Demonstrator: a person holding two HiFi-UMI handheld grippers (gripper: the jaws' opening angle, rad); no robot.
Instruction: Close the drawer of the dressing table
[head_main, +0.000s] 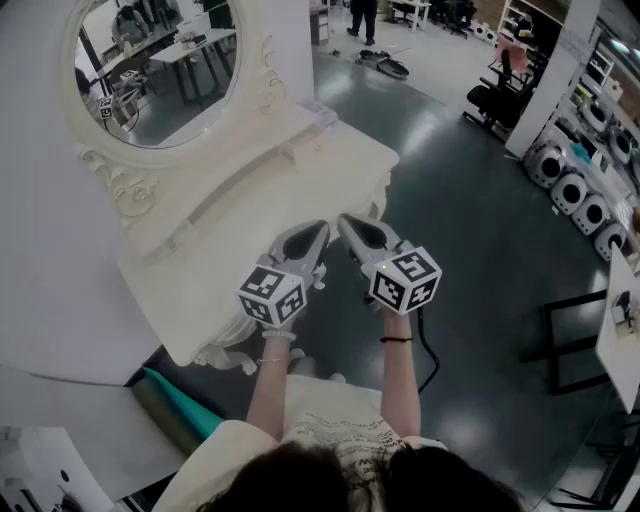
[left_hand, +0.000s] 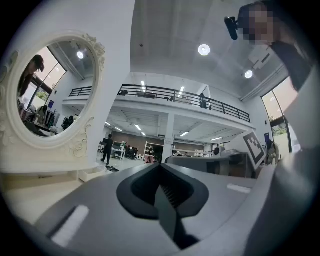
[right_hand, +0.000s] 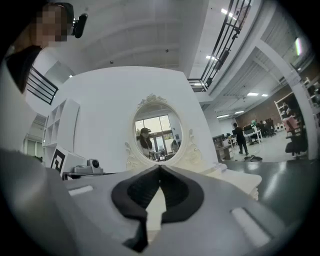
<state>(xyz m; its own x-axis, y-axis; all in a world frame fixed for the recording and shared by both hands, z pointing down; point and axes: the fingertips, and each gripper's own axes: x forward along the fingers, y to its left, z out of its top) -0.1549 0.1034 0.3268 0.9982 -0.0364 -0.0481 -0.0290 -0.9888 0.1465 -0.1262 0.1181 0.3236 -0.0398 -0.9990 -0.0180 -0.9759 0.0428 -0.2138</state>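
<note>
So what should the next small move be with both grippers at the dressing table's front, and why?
Probably a short level push toward the mirror. The left gripper and right gripper, both shut, sit side by side at the front edge of the dressing table and hide the drawer front, so I cannot tell whether it is flush yet.

In the head view, the drawer of the dressing table (head_main: 280, 190) lies out of sight beneath its overhanging surface and behind the left claw (head_main: 319, 230) and right claw (head_main: 346, 222), and the oval mirror (head_main: 160, 70) is cut off by the top edge.
</note>
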